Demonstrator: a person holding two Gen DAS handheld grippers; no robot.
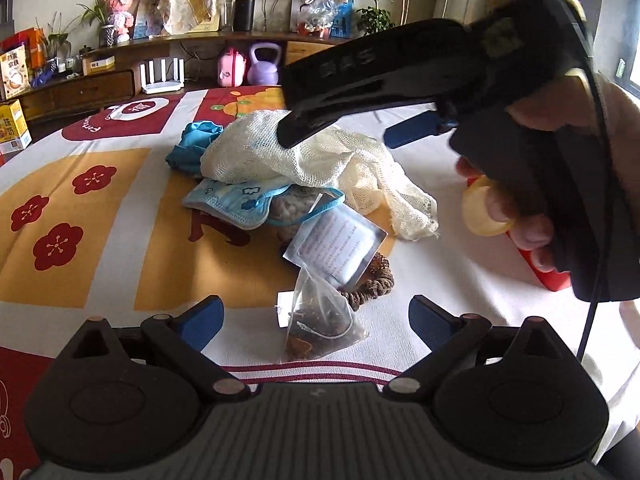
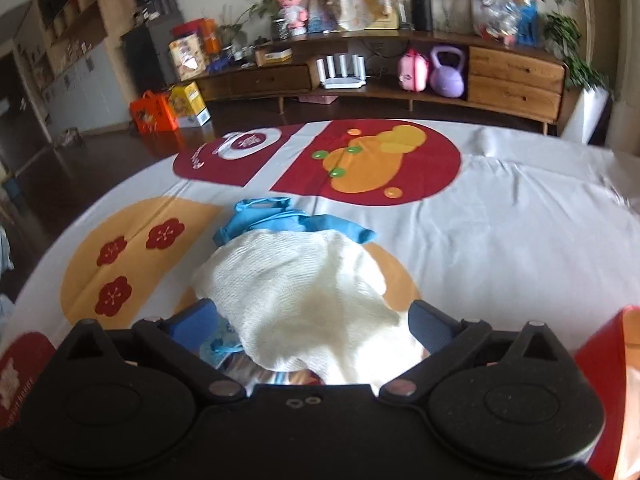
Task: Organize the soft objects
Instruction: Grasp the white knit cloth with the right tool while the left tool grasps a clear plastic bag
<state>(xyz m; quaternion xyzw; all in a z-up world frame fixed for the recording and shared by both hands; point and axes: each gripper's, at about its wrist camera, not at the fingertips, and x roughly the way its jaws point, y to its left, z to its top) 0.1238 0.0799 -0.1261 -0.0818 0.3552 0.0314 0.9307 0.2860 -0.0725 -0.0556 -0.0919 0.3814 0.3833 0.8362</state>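
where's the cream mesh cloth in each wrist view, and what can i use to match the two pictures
Left wrist view: the cream mesh cloth lies above centre, draped over the pile, under the right gripper.
Right wrist view: the cloth fills the lower centre, between the open jaws.
Shared landmark: the purple kettlebell under the far sideboard.

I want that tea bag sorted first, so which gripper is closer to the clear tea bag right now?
Left. The left gripper stands open with the tea bag lying between its fingers. The right gripper is farther back, open over the white mesh cloth.
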